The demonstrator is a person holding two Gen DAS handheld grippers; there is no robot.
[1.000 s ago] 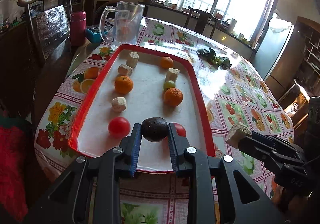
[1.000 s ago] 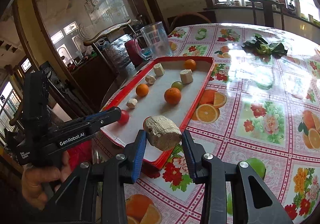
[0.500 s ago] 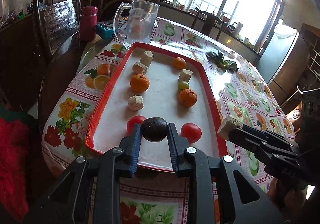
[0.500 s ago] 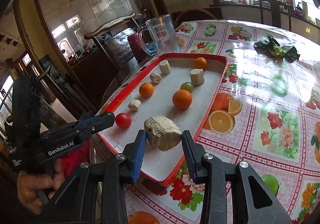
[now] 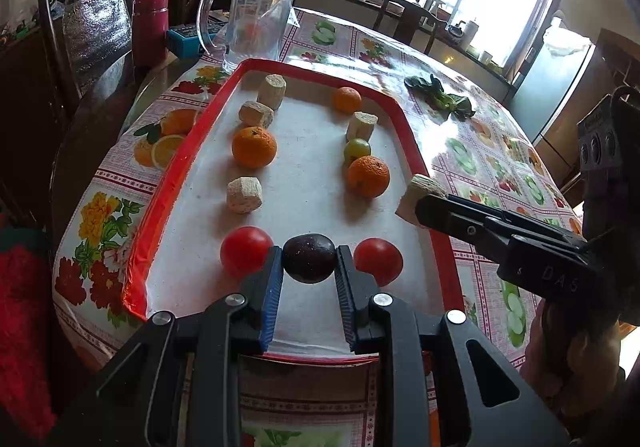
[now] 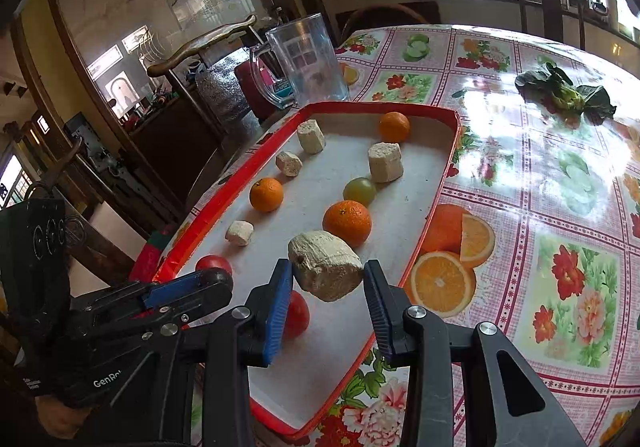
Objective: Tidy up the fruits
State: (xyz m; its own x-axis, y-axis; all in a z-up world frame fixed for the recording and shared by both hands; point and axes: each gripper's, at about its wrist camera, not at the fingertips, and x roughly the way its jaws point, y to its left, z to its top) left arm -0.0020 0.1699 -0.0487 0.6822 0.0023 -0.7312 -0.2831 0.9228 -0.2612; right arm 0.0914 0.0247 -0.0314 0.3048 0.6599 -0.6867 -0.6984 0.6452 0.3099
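Note:
My left gripper (image 5: 309,271) is shut on a dark purple round fruit (image 5: 309,258), held over the near end of the red-rimmed tray (image 5: 168,183), between two red tomatoes (image 5: 245,250) (image 5: 378,260). My right gripper (image 6: 327,287) is shut on a pale beige chunk (image 6: 325,265), over the tray's (image 6: 436,191) near right part. It also shows in the left wrist view (image 5: 420,193). On the tray lie oranges (image 5: 254,146) (image 5: 368,176) (image 5: 346,99), a green fruit (image 5: 357,148) and several beige chunks (image 5: 244,194).
A clear glass jug (image 5: 256,19) stands just beyond the tray's far end, with a red flask (image 5: 149,28) and a chair (image 5: 92,31) to its left. Leafy greens (image 5: 440,97) lie on the flowered tablecloth (image 6: 560,207) to the right.
Both grippers have moved forward over the tray with their loads. The dark fruit now hangs between the two tomatoes; the beige chunk has crossed the tray's right rim.

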